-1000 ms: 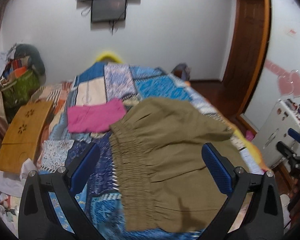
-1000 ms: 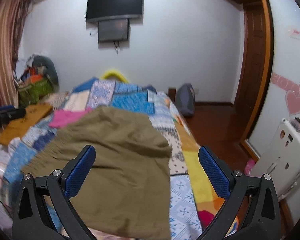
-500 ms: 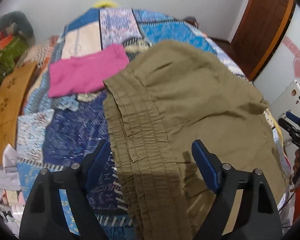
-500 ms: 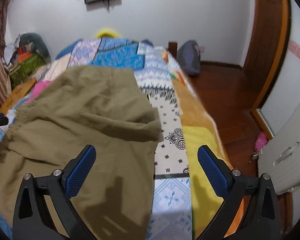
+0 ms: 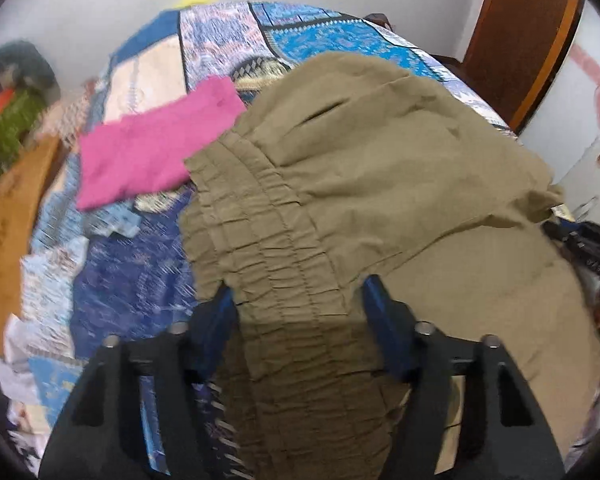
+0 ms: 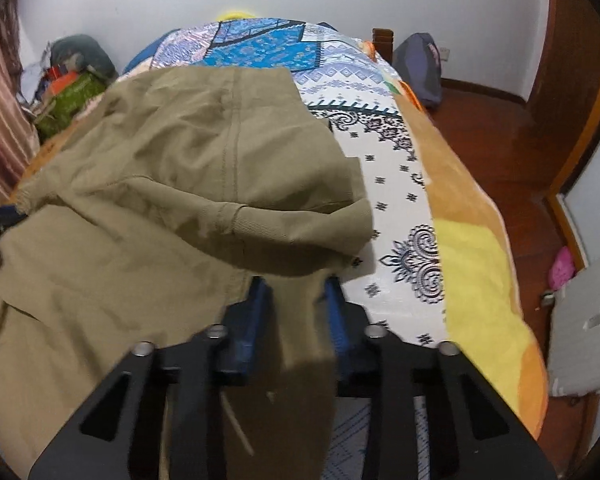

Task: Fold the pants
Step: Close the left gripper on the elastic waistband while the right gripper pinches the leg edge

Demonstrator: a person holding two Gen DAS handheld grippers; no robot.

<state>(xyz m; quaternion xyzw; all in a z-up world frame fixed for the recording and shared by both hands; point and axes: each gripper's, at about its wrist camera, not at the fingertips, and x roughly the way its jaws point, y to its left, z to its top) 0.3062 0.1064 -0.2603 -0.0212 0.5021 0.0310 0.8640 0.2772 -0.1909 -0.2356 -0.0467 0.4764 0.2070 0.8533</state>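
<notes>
While the big patchwork bed (image 5: 132,280) fills both views, the green-brown pants (image 5: 380,184) are spread over the middle of it, lumpy, with one flap lying doubled over. No neat fold is made yet, so most of the work seems left. The stretchy waistband is straddled by the left gripper (image 5: 298,300), whose jaws have just been closing. The hem is pinched by the right gripper (image 6: 296,292), lower middle.

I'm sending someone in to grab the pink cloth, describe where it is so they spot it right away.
Find the bed with the blue patchwork quilt. The pink cloth lies flat on it, beside the gathered waistband of the olive pants. It is the only bright pink piece on the bed.
</notes>
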